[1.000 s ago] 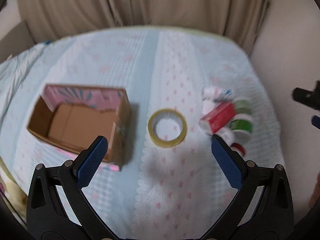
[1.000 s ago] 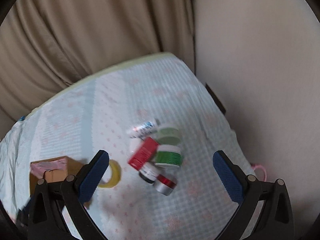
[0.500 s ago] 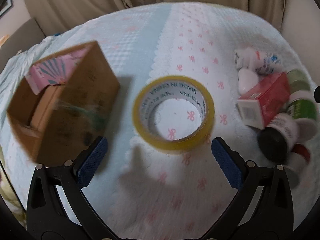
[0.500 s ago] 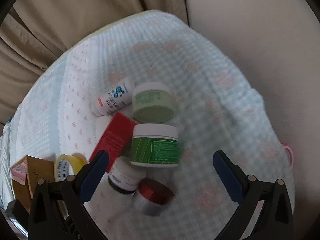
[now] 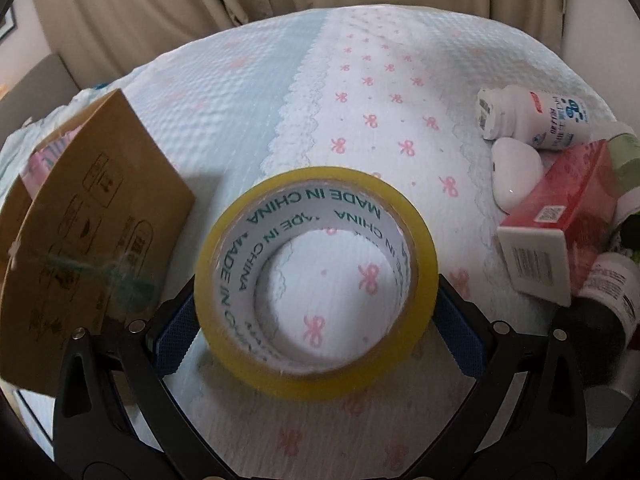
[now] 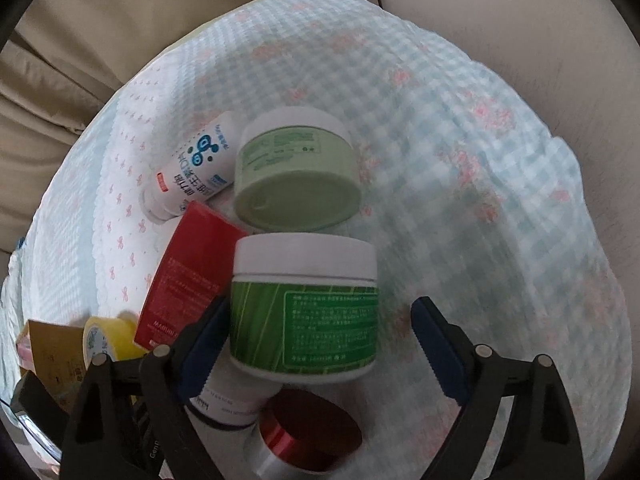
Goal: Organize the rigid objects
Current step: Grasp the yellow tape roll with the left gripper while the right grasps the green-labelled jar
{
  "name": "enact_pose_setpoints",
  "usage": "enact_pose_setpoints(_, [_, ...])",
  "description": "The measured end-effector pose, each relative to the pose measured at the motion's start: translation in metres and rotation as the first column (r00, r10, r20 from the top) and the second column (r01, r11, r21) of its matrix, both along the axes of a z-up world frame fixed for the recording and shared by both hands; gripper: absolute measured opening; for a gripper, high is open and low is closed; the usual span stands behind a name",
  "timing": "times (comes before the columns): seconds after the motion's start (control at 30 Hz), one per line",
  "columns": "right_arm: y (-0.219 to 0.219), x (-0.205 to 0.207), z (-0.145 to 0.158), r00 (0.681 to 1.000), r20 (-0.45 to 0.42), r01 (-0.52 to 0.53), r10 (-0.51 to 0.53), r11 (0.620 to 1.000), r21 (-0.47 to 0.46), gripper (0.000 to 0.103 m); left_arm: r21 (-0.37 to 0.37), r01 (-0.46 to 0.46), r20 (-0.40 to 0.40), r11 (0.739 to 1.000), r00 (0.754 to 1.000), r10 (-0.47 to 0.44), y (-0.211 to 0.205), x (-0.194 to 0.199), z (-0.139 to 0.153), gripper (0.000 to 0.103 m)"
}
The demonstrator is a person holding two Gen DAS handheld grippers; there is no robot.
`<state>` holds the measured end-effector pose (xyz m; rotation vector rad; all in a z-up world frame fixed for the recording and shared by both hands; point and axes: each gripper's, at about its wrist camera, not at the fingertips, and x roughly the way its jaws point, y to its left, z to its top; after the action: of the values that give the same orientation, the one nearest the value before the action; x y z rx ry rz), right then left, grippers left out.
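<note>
Cardboard, the open box [image 5: 92, 216] stands at the far left as the likely place to gather things, and just beside it the yellow tape roll [image 5: 316, 280] lies flat on the bed [image 5: 248, 92], its sides offered to the left tongs [image 5: 316, 320], which straddle it wide, pads at or near its rim, contact not clear. Further right, in the clutter beside the red carton [image 6: 188, 276], the right tongs [image 6: 316, 344] stand apart around the green jar [image 6: 306, 308], left pad touching, right pad clear.

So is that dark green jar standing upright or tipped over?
Tipped over. The dark green jar lies on its side, white lid facing away, its label sideways between the right gripper fingers.
</note>
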<state>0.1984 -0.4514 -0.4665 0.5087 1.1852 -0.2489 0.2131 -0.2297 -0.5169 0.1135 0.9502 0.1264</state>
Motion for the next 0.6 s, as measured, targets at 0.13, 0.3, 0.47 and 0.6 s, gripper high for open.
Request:
enact_pose_setpoints(0.13, [-0.001,0.004,-0.005,1.000,0.005,0.029,-0.030,0.999,0.034,0.079,-0.034,-0.002,-0.008,0.999,1.000,0.001,0.006,0.005,0.001,0.100])
enact_pose_setpoints(0.3, [0.004,0.009,-0.006,1.000,0.012,0.026,-0.026,0.998,0.053,0.066,-0.066,0.004,-0.012,0.998,1.000,-0.005,0.009,0.007,0.001,0.099])
enact_pose_setpoints(0.47, [0.006,0.010,-0.005,1.000,0.015,0.025,-0.026,0.999,0.048,0.066,-0.066,0.012,-0.012,0.998,1.000,-0.012,0.010,0.006,0.003,0.099])
enact_pose_setpoints(0.6, [0.004,0.007,-0.001,0.999,0.028,0.023,-0.024,0.999,0.039,0.066,-0.043,0.030,0.006,0.999,1.000,-0.029,0.006,0.001,0.013,0.099])
